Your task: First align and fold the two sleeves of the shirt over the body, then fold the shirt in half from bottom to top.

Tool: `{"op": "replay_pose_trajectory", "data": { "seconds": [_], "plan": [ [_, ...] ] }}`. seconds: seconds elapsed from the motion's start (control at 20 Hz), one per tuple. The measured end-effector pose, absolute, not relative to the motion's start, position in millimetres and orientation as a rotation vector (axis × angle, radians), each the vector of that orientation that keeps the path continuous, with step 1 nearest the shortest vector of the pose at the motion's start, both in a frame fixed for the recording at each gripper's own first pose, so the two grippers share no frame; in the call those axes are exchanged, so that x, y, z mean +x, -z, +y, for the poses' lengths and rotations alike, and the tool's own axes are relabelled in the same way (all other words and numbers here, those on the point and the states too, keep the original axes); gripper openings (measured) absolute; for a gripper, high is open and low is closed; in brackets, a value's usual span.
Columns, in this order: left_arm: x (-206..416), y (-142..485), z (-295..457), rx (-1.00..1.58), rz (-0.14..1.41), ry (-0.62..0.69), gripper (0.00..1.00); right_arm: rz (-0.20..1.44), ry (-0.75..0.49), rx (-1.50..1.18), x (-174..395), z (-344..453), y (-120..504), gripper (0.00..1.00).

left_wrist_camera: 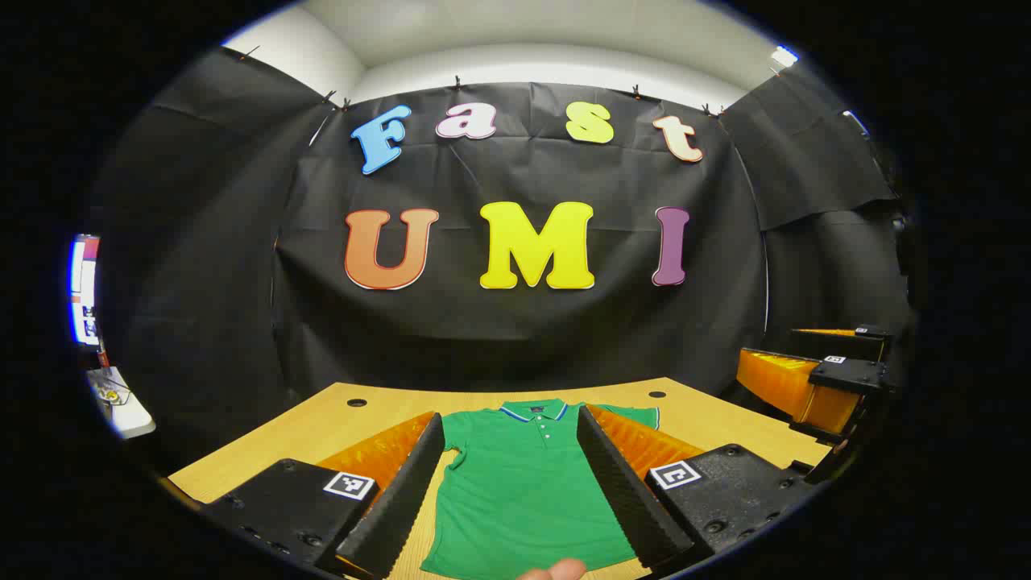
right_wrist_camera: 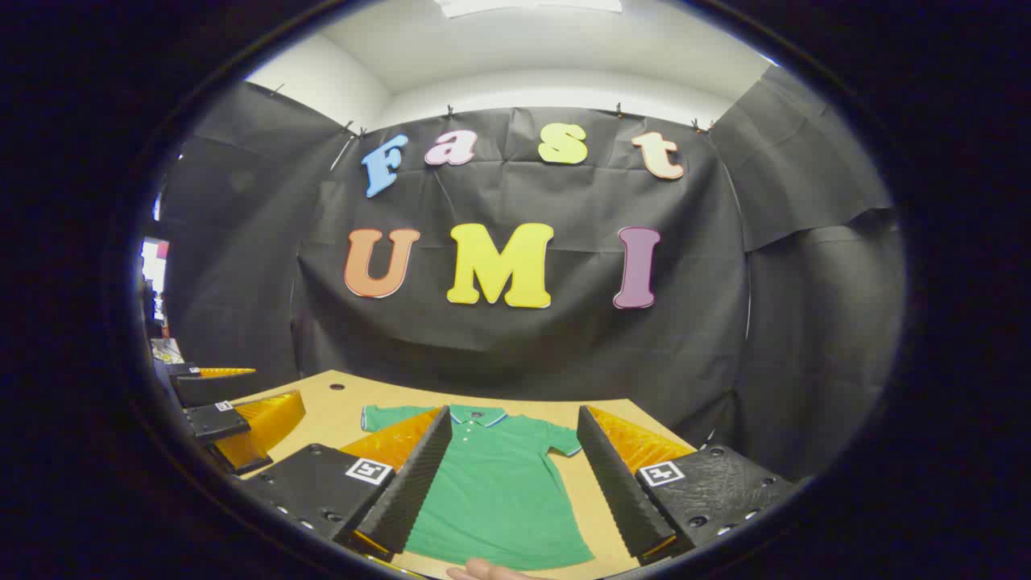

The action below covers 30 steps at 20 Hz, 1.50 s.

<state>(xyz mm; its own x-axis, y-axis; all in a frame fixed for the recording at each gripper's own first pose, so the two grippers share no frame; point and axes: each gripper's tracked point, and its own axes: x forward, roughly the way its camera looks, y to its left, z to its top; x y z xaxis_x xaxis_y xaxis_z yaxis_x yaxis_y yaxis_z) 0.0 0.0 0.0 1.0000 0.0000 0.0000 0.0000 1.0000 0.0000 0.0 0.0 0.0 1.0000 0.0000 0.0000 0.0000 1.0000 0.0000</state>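
The green polo shirt point(left_wrist_camera: 523, 483) lies flat on the wooden surface point(left_wrist_camera: 322, 427), framed between the wide-open jaws of the left gripper point(left_wrist_camera: 515, 491) and, in the right gripper view, between the equally spread jaws of the right gripper point(right_wrist_camera: 503, 491); neither touches it. Its hem is cut off at the near edge, and the fingers hide parts of both sleeves. Its long axis runs near to far, collar pointing far.
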Motion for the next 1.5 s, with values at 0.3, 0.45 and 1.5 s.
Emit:
{"op": "replay_pose_trajectory", "data": {
  "seconds": [0.3,0.45,1.5],
  "plan": [
    [10,11,5,-0.007,0.034,-0.016,1.0,0.026,0.038,0.02,4,-28,17,0.95],
    [11,14,1,-0.008,0.044,-0.009,1.0,0.043,0.05,0.015,8,-34,24,0.95],
    [28,29,13,0.046,0.063,-0.06,1.0,0.074,0.09,-0.105,99,-50,46,0.95]
  ]
}}
